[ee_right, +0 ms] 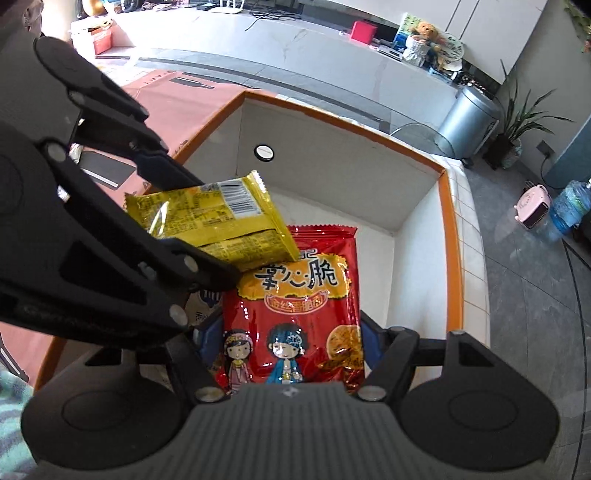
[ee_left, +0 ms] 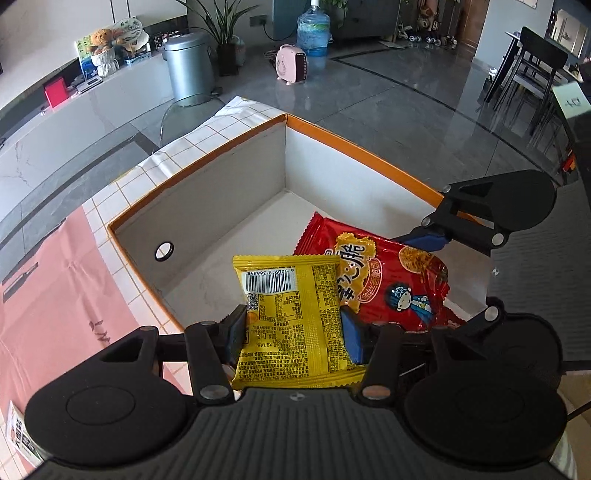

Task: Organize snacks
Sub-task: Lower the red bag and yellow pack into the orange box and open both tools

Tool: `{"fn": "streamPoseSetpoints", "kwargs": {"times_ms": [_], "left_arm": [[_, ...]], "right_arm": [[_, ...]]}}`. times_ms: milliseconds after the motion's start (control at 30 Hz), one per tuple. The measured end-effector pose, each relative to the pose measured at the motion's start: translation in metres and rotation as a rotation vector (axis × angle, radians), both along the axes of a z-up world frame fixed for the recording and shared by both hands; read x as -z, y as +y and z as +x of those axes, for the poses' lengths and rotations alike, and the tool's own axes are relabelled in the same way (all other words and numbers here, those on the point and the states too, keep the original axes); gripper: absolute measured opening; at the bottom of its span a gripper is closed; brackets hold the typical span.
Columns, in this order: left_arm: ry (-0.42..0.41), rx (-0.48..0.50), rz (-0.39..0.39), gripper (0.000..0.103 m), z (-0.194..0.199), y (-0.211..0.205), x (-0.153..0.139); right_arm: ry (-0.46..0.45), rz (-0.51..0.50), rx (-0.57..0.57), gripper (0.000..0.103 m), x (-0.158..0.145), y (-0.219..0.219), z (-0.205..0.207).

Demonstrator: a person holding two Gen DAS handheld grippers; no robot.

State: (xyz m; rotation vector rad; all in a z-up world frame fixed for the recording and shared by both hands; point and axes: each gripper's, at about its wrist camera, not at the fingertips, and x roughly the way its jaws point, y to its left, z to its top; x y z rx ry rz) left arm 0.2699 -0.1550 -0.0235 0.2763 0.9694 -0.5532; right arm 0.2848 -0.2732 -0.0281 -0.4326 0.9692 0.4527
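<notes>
Two snack packets are hanging over one open box, each pinched in its own gripper. The yellow snack packet, barcode side up, is being clamped by the left gripper, whose blue-padded fingers are pressing in on both of its side edges. The red snack packet, printed with cartoon figures and Chinese characters, is being squeezed the same way by the right gripper. In the right wrist view the yellow packet's far corner is lying across the red packet's top edge.

Both packets are sitting above the inside of the orange-rimmed cardboard box, near its closer wall. The box's pale floor is showing beneath them, and one round hole is piercing a side wall.

The box is resting on a white grid-patterned cloth, beside a pink sheet. Beyond stand one grey pedal bin, one pink heater and one water jug.
</notes>
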Motion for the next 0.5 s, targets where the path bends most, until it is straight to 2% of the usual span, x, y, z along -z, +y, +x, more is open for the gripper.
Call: {"fn": "streamPoseSetpoints", "kwargs": {"times_ms": [167, 267, 500], "left_arm": [[0.013, -0.021, 0.012, 0.059, 0.013, -0.001, 0.005], [0.012, -0.070, 0.033, 0.059, 0.019, 0.001, 0.010], [-0.007, -0.048, 0.100, 0.059, 0.020, -0.011, 0.016]], "right_arm": [[0.019, -0.006, 0.023, 0.069, 0.003, -0.006, 0.013], [0.028, -0.010, 0.060, 0.069, 0.005, -0.011, 0.023], [0.003, -0.068, 0.026, 0.069, 0.010, -0.005, 0.021]]}}
